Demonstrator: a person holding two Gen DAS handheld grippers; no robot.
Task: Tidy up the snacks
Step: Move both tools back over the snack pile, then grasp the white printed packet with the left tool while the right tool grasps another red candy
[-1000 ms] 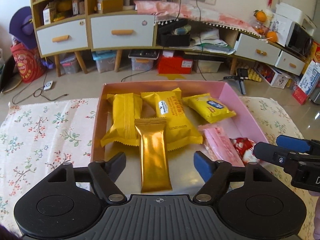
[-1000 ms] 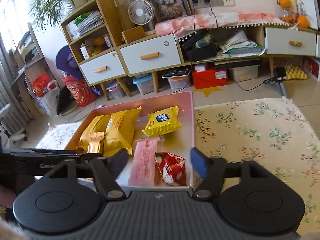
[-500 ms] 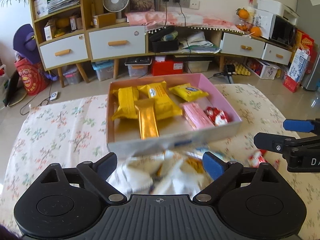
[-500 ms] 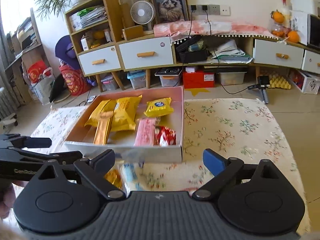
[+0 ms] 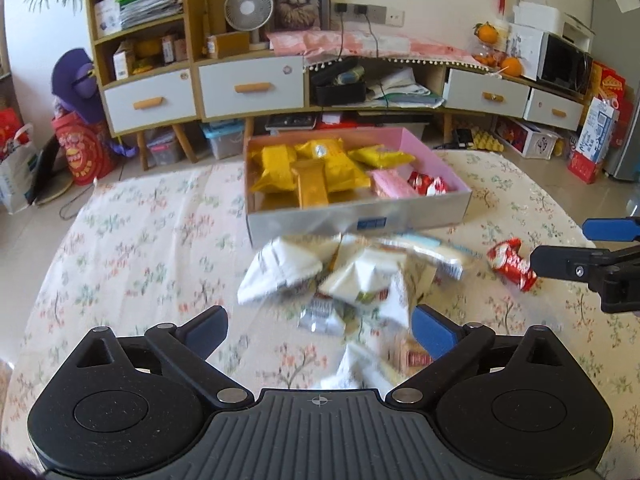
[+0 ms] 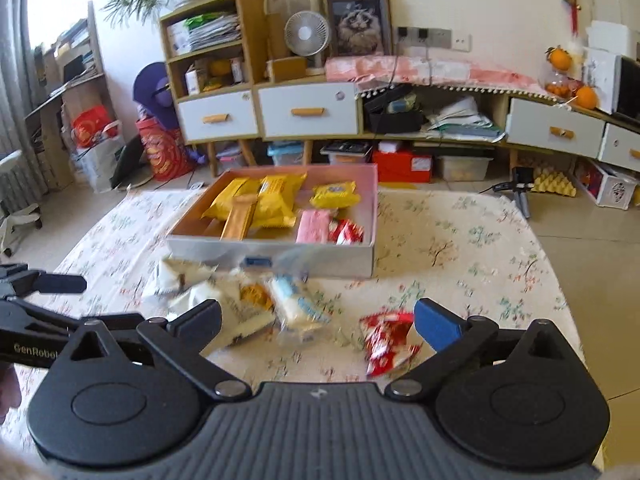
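Both the left gripper (image 5: 320,326) and right gripper (image 6: 318,320), jaws just opened wide and empty, hover over loose snack packets (image 5: 344,276); best taken singly into the pink box (image 5: 432,148).

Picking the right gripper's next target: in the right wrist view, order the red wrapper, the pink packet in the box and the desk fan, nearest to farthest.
1. Red wrapper: on the cloth, between the open fingers.
2. Pink packet: inside the box, right half.
3. Desk fan: on the cabinet by the wall.
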